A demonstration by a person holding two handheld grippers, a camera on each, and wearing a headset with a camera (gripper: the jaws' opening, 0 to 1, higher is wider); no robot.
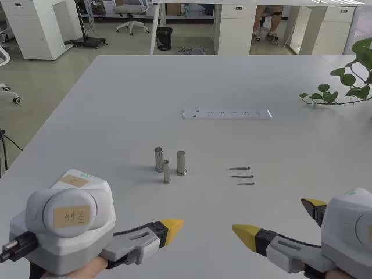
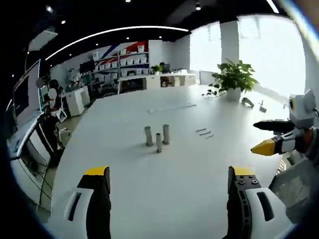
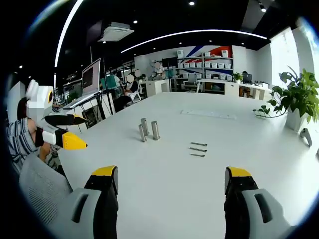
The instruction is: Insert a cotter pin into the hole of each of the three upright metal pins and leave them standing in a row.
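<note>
Three upright metal pins stand in a tight cluster mid-table, also seen in the left gripper view and the right gripper view. Three small cotter pins lie flat in a stack to their right, thin and grey. My left gripper is open and holds nothing, near the table's front edge, well short of the pins. My right gripper is open too, with nothing between its yellow-tipped fingers, at the front right.
A white power strip lies flat beyond the pins. A potted plant trails leaves over the table's right edge. Office desks, chairs and seated people stand beyond the far edge.
</note>
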